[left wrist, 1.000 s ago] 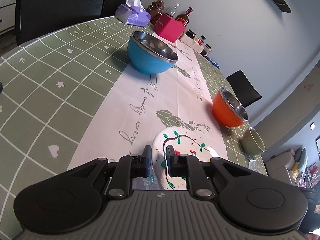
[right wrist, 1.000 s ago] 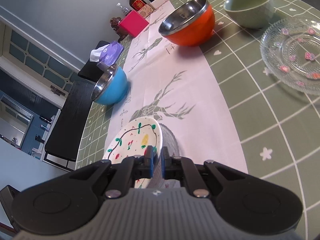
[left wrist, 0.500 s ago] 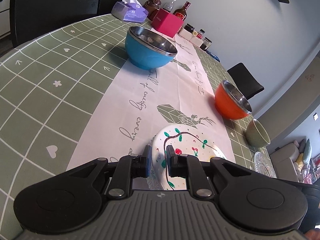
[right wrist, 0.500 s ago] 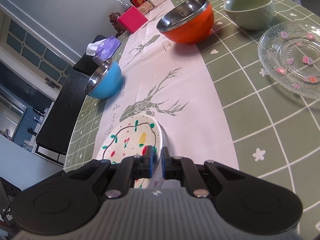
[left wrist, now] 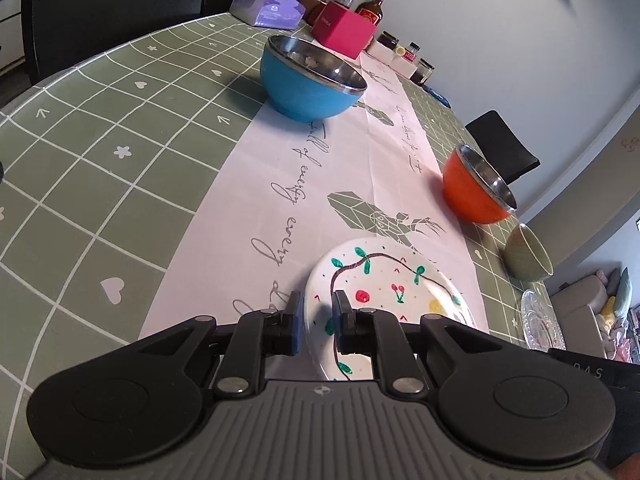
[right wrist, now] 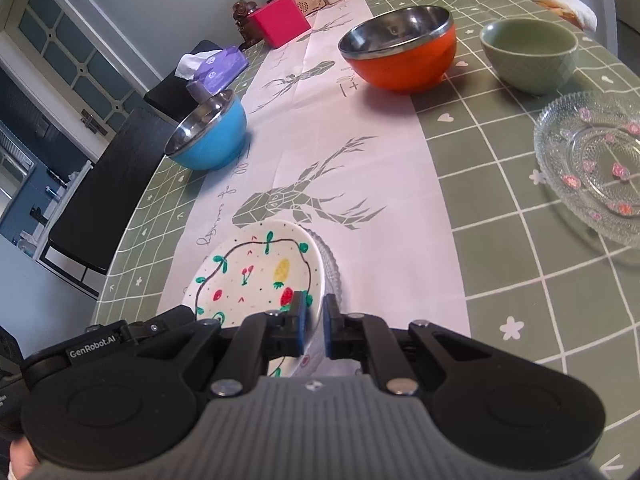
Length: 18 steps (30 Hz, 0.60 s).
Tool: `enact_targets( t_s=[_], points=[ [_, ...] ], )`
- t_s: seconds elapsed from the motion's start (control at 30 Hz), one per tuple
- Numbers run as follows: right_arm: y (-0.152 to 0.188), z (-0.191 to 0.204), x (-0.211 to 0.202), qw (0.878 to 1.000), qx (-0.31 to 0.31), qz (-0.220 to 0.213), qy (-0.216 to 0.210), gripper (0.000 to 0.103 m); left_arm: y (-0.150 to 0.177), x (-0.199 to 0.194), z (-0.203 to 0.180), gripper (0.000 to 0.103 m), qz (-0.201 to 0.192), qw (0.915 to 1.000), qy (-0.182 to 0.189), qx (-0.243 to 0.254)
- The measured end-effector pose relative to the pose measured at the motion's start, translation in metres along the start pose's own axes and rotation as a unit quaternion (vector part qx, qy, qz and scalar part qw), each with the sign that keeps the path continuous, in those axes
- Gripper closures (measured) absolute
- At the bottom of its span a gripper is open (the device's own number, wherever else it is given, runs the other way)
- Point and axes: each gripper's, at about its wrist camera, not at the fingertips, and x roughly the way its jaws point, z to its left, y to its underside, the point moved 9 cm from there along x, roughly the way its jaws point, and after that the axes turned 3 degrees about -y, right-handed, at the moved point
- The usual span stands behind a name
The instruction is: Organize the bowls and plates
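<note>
While both tongs pinch opposite edges of the painted plate [left wrist: 384,292], the job is to keep it level. The left tongs [left wrist: 316,322] are narrowed onto its near-left rim, and the right tongs [right wrist: 313,326] are shut almost fully on its near-right rim. In the right view a ribbed glass edge [right wrist: 332,268] shows just under the plate's right side, so I judge it sits on, or just above, a glass dish on the pale runner [right wrist: 360,152]. Any lift or set-down should be slow and matched between the two hands, since one hand leading would tilt the plate and let it slip.

Farther off, the second glass dish [right wrist: 592,164] lies to the right on the green worktop [left wrist: 100,160]. Beyond stand the blue bowl [left wrist: 310,80] on the left, the orange bowl [right wrist: 400,54] and the green bowl [right wrist: 530,54].

Compared with a second ago, the right view has rolled much closer to upright, so the worktop looks less slanted. The left view has shifted slightly and shows more of the plate's face. Neither grip has changed, and the bowls stand where they were.
</note>
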Motion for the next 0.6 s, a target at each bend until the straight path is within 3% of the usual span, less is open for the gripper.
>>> enact_targets(
  t_s=[0.2,0.37,0.5,0.6],
  points=[
    [-0.002,-0.001,0.001,1.0,-0.02,-0.001,0.014,0.1,-0.001,0.001,-0.003,0.086,-0.001,1.0,-0.001,0.006],
    [-0.003,-0.005,-0.004,1.0,-0.018,-0.008,0.021,0.094,-0.003,-0.003,-0.002,0.082,-0.005,1.0,0.006,0.006],
    [0.0,-0.012,-0.007,1.0,0.003,-0.001,0.011,0.074,-0.008,-0.014,-0.006,0.081,-0.02,0.9995,0.01,0.021],
    [0.005,-0.014,-0.007,1.0,0.016,0.008,0.001,0.074,-0.007,-0.017,-0.007,0.084,-0.022,0.9992,-0.003,0.033]
  ],
)
